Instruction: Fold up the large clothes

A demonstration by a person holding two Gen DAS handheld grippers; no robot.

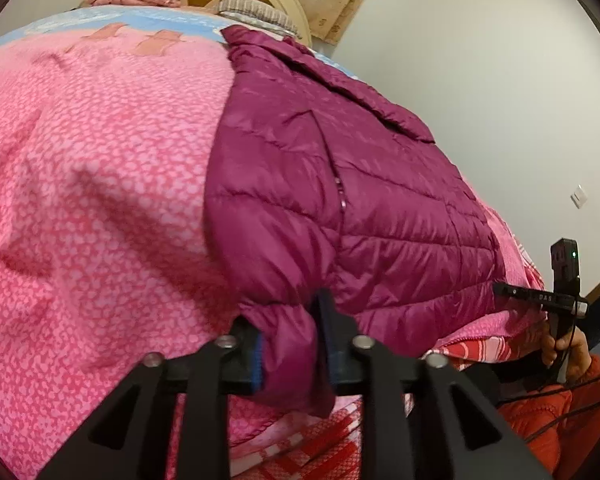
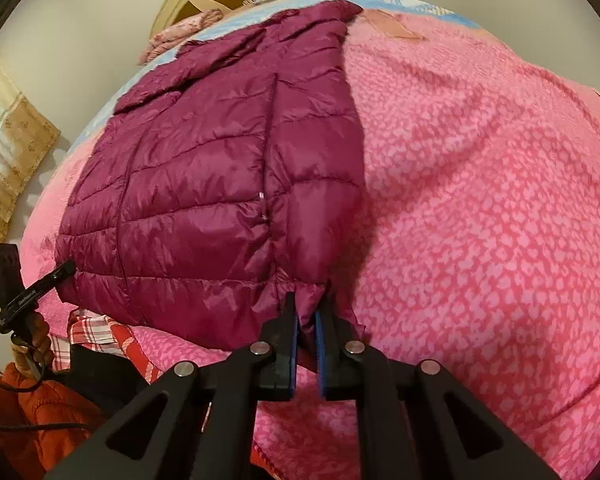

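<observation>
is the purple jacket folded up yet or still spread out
Spread out: the purple jacket lies flat along the pink blanket, hem corners pinched by the left tool and right tool.

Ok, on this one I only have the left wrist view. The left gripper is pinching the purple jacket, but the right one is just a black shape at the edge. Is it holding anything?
Observer: Yes. The right gripper is shut on the purple jacket, with its blue pads pinching a gathered bit of fabric at the jacket's near right corner.
Operator: Is that side lifted off the bed?
Observer: Hardly. Beyond the pinch, the jacket lies flat on the pink bedspread.
</observation>
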